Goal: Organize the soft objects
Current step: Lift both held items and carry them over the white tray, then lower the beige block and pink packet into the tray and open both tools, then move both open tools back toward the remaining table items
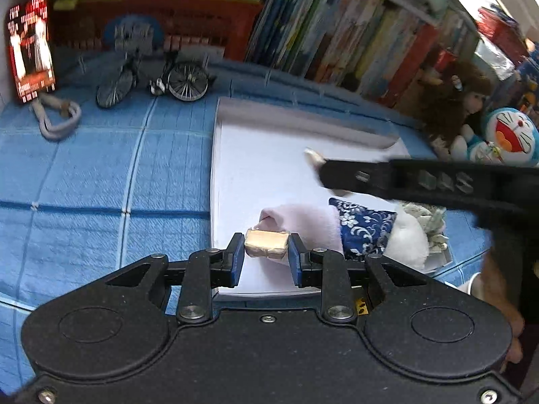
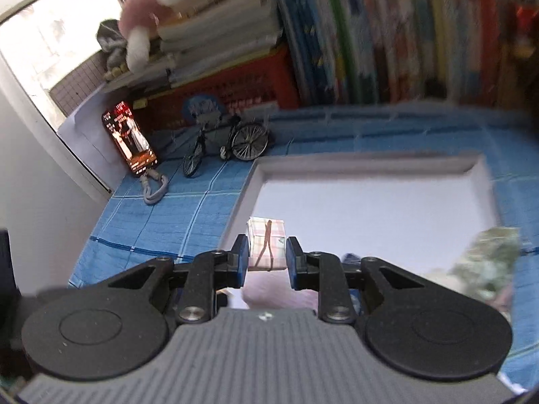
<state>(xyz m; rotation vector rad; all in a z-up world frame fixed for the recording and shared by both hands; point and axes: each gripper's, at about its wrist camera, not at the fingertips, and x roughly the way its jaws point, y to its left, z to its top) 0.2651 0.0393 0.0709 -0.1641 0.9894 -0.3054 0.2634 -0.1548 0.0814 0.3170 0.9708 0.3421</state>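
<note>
Cream-yellow soft block [image 1: 266, 243] clamped in the left gripper [image 1: 266, 256]; plaid bundle [image 2: 266, 249] clamped in the right gripper [image 2: 266, 258].

Held low over the near edge of the white tray [image 1: 256, 168], the block pinched between both blue pads [image 1: 238, 256], just ahead of a pale pink plush [image 1: 303, 227] lying in the tray beside a blue floral pouch [image 1: 365, 230] and a white plush [image 1: 409, 242]. Plaid bundle, tied with a thin cord, gripped on both sides above the tray's near left corner, over the pink plush. Right gripper's black body crossing the left view at the right, blurred. Blue quilted cloth [image 1: 101, 175] under the tray; model bicycle [image 1: 151, 79], phone [image 1: 30, 48] and book row [image 1: 353, 27] behind.
</note>
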